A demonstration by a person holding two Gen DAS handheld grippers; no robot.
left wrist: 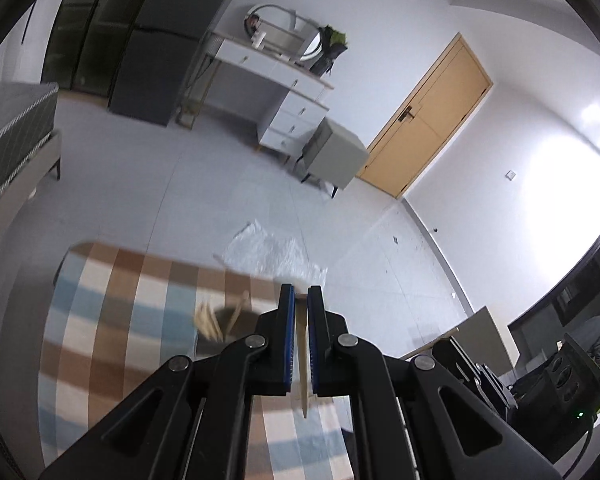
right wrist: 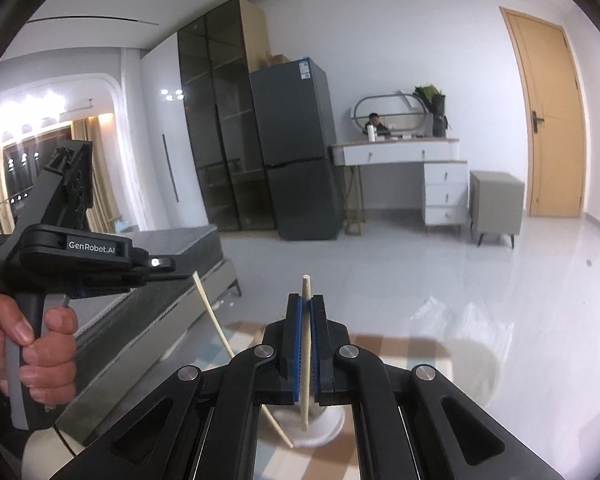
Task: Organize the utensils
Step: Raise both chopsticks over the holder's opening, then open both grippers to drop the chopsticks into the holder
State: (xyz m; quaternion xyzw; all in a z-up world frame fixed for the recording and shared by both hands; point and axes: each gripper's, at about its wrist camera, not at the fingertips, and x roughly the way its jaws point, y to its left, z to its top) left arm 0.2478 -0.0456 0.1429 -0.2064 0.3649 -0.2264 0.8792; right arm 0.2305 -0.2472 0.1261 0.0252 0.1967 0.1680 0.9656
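Right then, you had a chopstick in each hand-held gripper, and both grips looked thin. Your left hand-held gripper [left wrist: 298, 340] was clamped on a chopstick [left wrist: 302, 376] that ran down between its blue pads, the tip poking out below toward the checked cloth on the table [left wrist: 112, 320]. Your right hand-held gripper [right wrist: 307, 344] was closed on a second chopstick [right wrist: 305, 320], held nearly upright, its top end standing above the fingers and its lower end over a white dish [right wrist: 328, 424].

From the right wrist view, the left chopstick slanted down across the frame and passed close to that dish too, so the two sticks were near each other; whether they touched, you could not tell.

A dark holder [left wrist: 224, 324] with pale sticks [left wrist: 208, 322] already in it sat on the cloth, just left of the left gripper, blurred by motion.

What could have gone wrong, as a judgement: each stick was pinched at one narrow spot on a round, smooth shaft, so it could have pivoted or slid through the pads if you swung fast. Bringing both in at once risked the sticks crossing and levering one another loose. A tilted tip could have caught the holder's rim or the sticks inside and tipped it
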